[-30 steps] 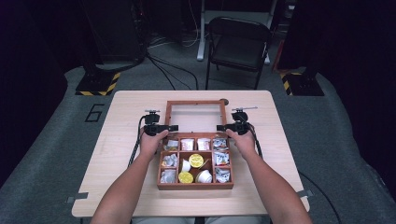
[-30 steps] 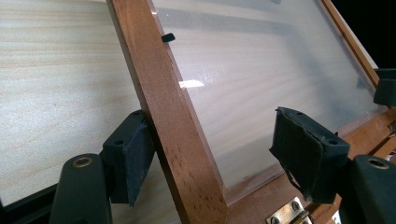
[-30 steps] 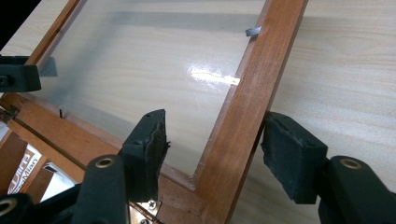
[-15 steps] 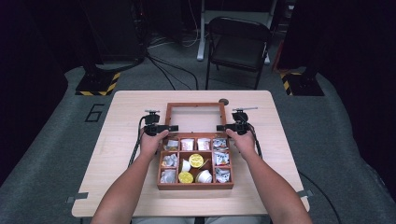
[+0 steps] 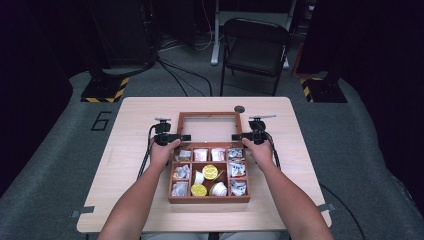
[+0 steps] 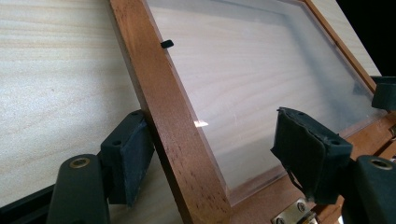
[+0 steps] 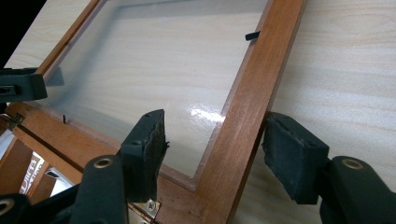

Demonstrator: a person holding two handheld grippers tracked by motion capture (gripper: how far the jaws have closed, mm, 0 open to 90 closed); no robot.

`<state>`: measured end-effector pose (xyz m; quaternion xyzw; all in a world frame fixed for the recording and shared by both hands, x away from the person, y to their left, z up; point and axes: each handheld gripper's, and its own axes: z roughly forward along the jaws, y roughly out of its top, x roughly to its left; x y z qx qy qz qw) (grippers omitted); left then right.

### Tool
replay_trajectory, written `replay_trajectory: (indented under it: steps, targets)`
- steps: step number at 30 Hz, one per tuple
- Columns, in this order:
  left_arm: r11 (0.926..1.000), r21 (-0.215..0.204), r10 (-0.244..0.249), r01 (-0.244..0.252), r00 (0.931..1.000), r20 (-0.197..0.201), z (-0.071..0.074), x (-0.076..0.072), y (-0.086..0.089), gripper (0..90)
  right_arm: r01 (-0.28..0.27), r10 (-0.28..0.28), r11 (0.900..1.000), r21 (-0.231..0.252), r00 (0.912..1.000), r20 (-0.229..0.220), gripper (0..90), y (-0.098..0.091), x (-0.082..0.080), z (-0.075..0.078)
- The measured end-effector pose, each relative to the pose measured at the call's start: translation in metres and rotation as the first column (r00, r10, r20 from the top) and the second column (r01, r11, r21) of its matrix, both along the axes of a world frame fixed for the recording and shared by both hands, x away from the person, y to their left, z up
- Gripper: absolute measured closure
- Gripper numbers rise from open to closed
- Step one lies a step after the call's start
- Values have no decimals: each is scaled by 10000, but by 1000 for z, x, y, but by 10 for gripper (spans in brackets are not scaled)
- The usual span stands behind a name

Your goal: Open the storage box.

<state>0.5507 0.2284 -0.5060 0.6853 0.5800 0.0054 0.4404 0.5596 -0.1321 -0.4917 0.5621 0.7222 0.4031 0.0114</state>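
A wooden compartment box stands mid-table, its glass-paned lid swung back flat on the table behind it. My left gripper straddles the lid's left rail. Its jaws have just been opening; one pad sits beside the rail and the other stands well off over the glass. On the opposite side, my right gripper straddles the right rail, open, with a gap on the glass side. The box holds yellow cups, white cups and sachets.
Brass hinges join lid and box. A small dark round knob lies just past the lid's far right corner. Bare tabletop runs to both sides of the box. Beyond the table stands a black chair.
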Motion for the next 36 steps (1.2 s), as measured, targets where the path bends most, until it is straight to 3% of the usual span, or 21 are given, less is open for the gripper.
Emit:
replay_trajectory:
  steps: [11,31,34,36]
  targets:
    - [9999,127,-44,44,10000,-5,-1,1,1,281,144,-136,9996,225,9993,-353,390,0,0,-1]
    - [10000,6,-9,9,10000,-68,-2,1,2,278,315,-293,9986,419,9982,-528,387,-2,0,-3]
    - [10000,54,53,-53,10000,-76,-1,0,1,280,281,-277,9993,250,9994,-198,390,-2,-2,-3]
    - [9998,177,53,-52,10000,-69,0,-1,1,281,116,-114,9998,-147,9998,156,390,-2,-4,-1]
